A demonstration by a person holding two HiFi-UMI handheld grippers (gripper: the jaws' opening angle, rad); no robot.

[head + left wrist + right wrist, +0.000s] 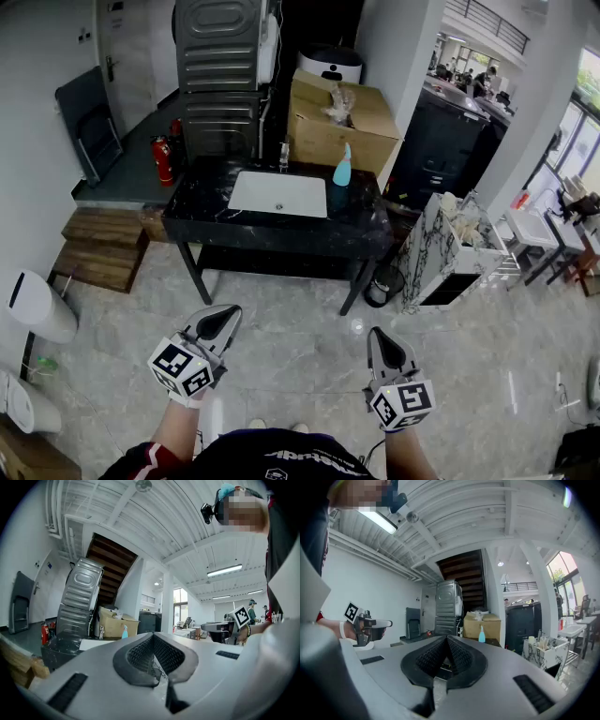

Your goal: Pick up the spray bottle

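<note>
A teal spray bottle (pixel 342 167) stands upright at the back right of a black marble sink table (pixel 202 225), just right of the white basin (pixel 277 194). It shows small and far off in the left gripper view (pixel 124 631) and the right gripper view (pixel 482 633). My left gripper (pixel 225 316) and right gripper (pixel 379 336) are held level over the floor, well short of the table. Both have their jaws together with nothing between them, as the left gripper (pixel 152 636) and right gripper (pixel 446 639) show in their own views.
A cardboard box (pixel 337 122) sits behind the table beside a tall metal appliance (pixel 220 75). A fire extinguisher (pixel 164 159) and wooden steps (pixel 98 248) are to the left. A marble-patterned cabinet (pixel 441 253) stands right of the table, and a white bin (pixel 37 305) at the far left.
</note>
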